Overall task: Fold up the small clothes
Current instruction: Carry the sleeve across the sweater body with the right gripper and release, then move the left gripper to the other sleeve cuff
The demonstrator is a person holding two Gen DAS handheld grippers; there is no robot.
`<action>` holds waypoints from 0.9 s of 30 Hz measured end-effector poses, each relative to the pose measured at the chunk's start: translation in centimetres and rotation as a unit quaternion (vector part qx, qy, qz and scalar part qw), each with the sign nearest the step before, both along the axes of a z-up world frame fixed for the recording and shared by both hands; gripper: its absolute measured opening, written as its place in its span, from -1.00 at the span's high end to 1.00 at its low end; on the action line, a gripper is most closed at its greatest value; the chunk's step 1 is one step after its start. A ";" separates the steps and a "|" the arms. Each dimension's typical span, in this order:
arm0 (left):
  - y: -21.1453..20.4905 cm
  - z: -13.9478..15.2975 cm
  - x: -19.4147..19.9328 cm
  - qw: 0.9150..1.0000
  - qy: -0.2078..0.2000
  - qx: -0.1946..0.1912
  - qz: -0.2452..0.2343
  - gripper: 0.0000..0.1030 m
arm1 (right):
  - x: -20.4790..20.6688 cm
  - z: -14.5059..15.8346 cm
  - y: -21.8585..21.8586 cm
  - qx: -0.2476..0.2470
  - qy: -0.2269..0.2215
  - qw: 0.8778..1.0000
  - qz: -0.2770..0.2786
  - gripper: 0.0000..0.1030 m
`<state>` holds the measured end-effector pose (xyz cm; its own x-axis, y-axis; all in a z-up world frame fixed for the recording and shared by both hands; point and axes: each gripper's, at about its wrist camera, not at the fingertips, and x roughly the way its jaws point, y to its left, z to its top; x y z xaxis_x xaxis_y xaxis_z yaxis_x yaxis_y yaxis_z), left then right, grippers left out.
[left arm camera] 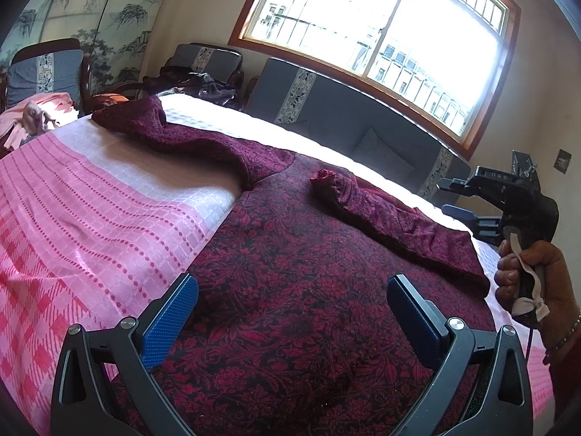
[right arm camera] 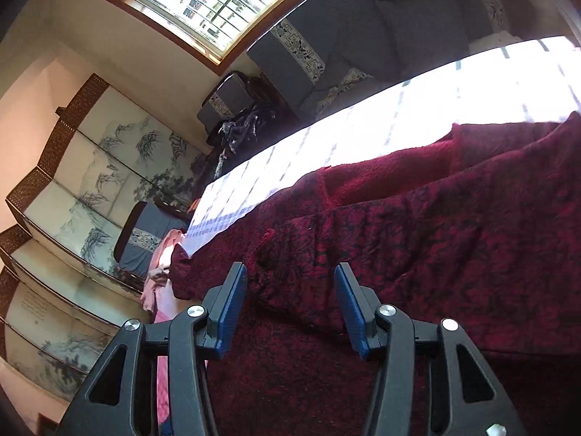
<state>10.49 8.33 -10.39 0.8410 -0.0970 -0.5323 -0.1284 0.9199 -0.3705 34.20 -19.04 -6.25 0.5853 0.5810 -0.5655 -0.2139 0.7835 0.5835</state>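
On the pink checked bedspread (left arm camera: pixel 90 218) a dark red floral garment (left arm camera: pixel 308 290) lies spread flat. Its left sleeve (left arm camera: pixel 189 138) stretches toward the far left corner; its right sleeve (left arm camera: pixel 392 225) is folded inward across the body, cuff near the middle. The left gripper (left arm camera: pixel 292 312) hangs over the garment's near part, jaws wide, nothing between them. The right gripper (right arm camera: pixel 290 305) is above the garment's right side, jaws partly apart with no cloth pinched; a hand (left arm camera: pixel 530 276) grips its handle at the right edge. A grey sofa (left arm camera: pixel 363 120) stands beneath the window (left arm camera: pixel 381 29) on the far side.
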 end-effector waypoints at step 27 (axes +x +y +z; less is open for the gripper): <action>0.4 -0.6 0.5 1.000 0.016 -0.004 0.019 -1.00 | 0.9 -1.8 -17.0 -0.099 -0.005 0.984 -0.151 0.77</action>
<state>11.04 8.76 -10.94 0.8271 -0.0692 -0.5578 -0.1748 0.9115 -0.3723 35.13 -36.00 -8.05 0.7201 0.2583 -0.6440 0.0415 0.9104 0.4116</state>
